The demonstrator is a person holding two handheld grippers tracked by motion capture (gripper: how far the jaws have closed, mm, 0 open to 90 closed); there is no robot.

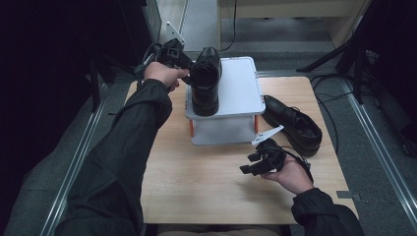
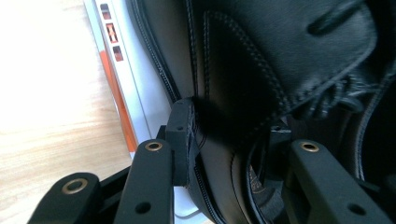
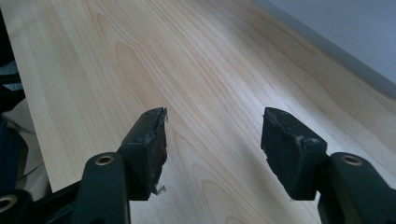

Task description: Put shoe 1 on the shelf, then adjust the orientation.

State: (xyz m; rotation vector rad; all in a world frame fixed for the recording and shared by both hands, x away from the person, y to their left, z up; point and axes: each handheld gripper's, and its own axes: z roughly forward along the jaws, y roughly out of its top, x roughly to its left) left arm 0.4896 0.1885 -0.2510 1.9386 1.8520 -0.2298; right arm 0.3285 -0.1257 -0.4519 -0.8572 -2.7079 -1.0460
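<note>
In the high view, a black shoe (image 1: 205, 81) stands on a white stand (image 1: 241, 91), and the left gripper (image 1: 183, 63) is at its heel. A second shoe (image 1: 293, 124) lies on the wooden table (image 1: 206, 182), beside the stand, near the right gripper (image 1: 252, 163).

In the left gripper view, the jaws are parted around the shoe's (image 2: 261, 60) heel wall, one pad touching the leather.

In the right gripper view, the jaws stand apart, empty, over bare wood.

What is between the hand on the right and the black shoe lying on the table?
Nothing but bare table: in the high view the right gripper sits just short of the shoe on the table, apart.
</note>
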